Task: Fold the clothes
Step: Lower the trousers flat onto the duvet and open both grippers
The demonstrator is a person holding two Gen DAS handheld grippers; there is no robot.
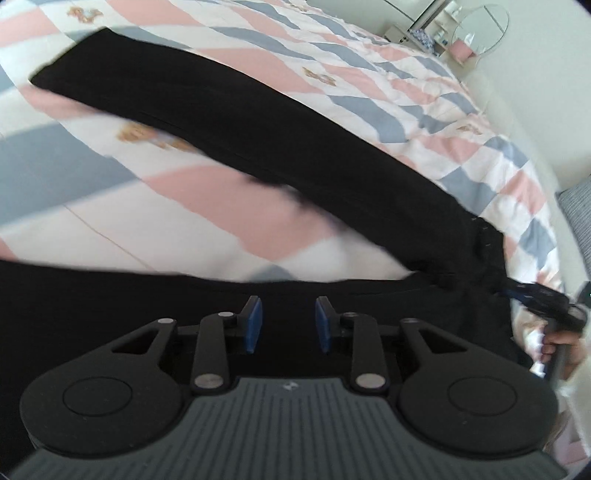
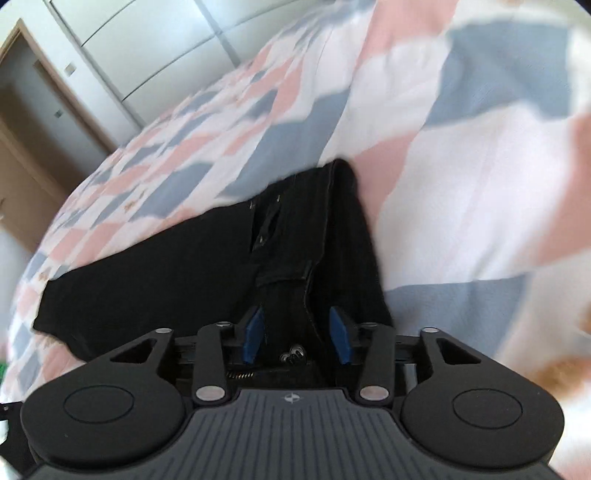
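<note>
Jaws apart, one black trousers (image 1: 258, 147)

- The place is a bedroom in a home
- A bed carries a quilt (image 1: 369, 74) of pink, grey-blue and white patches
- A round mirror (image 1: 480, 27) stands on what seems a dressing table, blurred
- White wardrobe doors (image 2: 147, 48) rise beside a wooden door frame (image 2: 48, 85)
</note>
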